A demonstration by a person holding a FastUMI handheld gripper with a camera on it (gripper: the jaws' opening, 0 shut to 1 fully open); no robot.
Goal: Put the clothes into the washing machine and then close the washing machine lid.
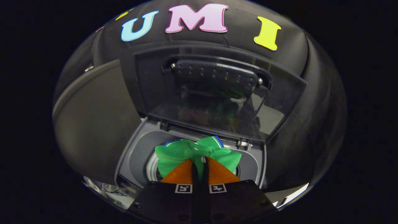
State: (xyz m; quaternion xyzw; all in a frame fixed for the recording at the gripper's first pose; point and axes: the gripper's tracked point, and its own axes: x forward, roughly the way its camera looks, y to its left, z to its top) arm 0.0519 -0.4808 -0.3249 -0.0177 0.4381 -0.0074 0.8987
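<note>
- Over the mouth of the washing machine [248, 169], the gripper [199, 161] has its fingers nearly closed, pinching a fold of the green garment [177, 152].
- The garment hangs bunched above the drum opening, toward the hinge edge; not yet released.
- The lid [211, 102] stands upright and open.
- Left, by my reading: drop the garment in, then close the lid.

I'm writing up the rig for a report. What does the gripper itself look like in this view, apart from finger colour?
The gripper has two wedge-shaped fingers with a ribbed texture that taper to narrow tips. They are mounted on a dark, blocky body. A small square black-and-white tag sits at the base of each finger.
</note>
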